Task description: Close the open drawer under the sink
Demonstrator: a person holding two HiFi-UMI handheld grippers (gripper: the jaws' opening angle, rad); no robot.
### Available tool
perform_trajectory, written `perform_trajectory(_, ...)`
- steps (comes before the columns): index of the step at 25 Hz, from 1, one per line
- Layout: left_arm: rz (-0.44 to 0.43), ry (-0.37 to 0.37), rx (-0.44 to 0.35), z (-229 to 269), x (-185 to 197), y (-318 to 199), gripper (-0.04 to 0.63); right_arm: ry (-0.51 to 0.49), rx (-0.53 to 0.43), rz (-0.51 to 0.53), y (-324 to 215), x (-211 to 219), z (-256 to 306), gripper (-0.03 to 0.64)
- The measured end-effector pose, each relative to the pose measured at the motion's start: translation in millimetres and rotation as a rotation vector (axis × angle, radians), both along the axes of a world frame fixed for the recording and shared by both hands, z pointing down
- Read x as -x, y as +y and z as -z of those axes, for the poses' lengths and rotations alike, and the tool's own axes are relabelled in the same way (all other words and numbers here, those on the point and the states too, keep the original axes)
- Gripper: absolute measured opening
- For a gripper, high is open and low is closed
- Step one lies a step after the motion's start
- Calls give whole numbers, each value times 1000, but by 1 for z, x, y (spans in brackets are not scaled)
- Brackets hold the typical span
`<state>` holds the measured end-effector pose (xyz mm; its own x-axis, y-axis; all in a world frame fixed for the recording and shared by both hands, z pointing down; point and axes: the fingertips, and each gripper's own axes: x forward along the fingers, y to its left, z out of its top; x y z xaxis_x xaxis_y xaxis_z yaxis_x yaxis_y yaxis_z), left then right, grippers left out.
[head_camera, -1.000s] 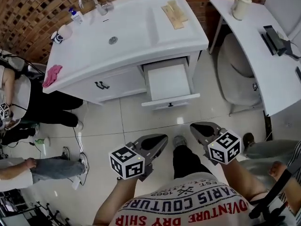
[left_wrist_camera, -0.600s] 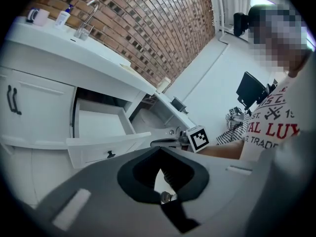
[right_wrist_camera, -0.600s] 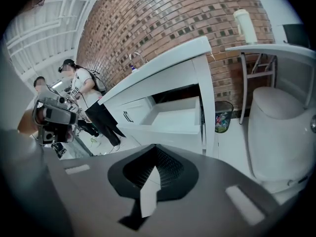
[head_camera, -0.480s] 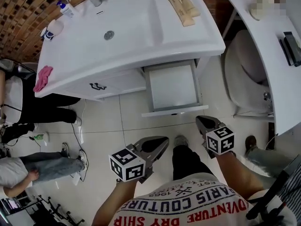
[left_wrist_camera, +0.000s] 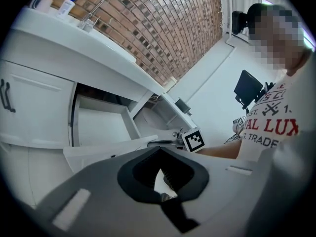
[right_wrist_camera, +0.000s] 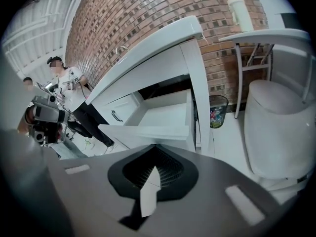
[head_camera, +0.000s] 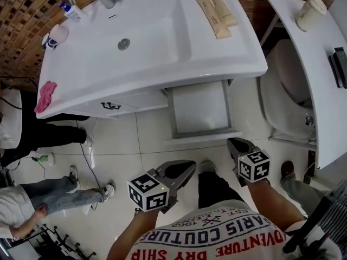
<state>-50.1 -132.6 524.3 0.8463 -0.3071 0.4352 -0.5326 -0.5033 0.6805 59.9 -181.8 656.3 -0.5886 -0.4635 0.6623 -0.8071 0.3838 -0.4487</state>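
Observation:
The white drawer (head_camera: 199, 108) under the sink counter (head_camera: 157, 58) stands pulled out and empty, its front panel (head_camera: 204, 136) facing me. My right gripper (head_camera: 234, 143) is shut, its tip just short of the panel's right end. Further back and to the left, my left gripper (head_camera: 188, 168) is also shut, holding nothing. The left gripper view shows the drawer (left_wrist_camera: 101, 127) ahead beyond the shut gripper (left_wrist_camera: 159, 151). In the right gripper view the front panel (right_wrist_camera: 148, 131) lies close beyond the shut gripper (right_wrist_camera: 155, 148).
A closed cabinet door with a black handle (head_camera: 110, 106) sits left of the drawer. Two tubes (head_camera: 217, 7) lie on the counter, a pink cloth (head_camera: 44, 89) at its left end. A white chair (head_camera: 284, 99) and table (head_camera: 317, 75) stand right. People (head_camera: 32, 199) stand left.
I have stepped closer to the sink. Both grippers have advanced toward the drawer, the right one now almost at its front panel. The drawer stays open.

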Motion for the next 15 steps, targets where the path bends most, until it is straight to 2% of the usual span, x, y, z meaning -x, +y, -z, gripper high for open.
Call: perform_trajectory(15,29,-1,-3,-2,15,-39,-17,-55,-14,-91,-116,10,2,6)
